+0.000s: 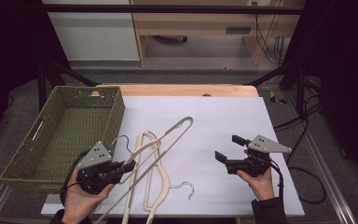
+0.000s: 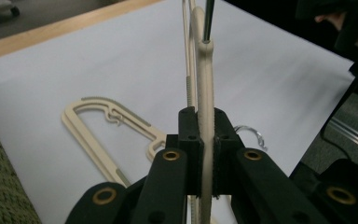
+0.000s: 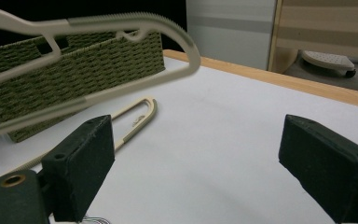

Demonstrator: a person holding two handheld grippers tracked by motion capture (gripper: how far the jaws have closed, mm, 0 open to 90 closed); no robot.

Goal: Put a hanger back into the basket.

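Since the upper hanger [image 1: 161, 142] is clamped near its neck by the left gripper [image 1: 129, 165], it's kept tilted off the white sheet [image 1: 223, 121], likely so it can be carried to the basket [image 1: 60, 135]. Meanwhile the right gripper [image 1: 227, 149] is held wide with nothing between its jaws, well clear, and a second hanger [image 1: 154, 186] is left lying flat.

Quick count of what you had out there: two cream plastic hangers, one lifted hanger [image 1: 161, 144] up off the surface and one flat hanger [image 1: 151, 186] lying on it, each with a single metal hook. One green woven basket [image 1: 25, 163] sat at the left. One white surface [image 1: 223, 121] carried everything, with one strip of wooden edge showing at its far side. You were working with two hand-held grippers, a left hand-held gripper [image 1: 129, 165] and a right hand-held gripper [image 1: 228, 148], each with two black jaws and one grey three-cornered plate on top.
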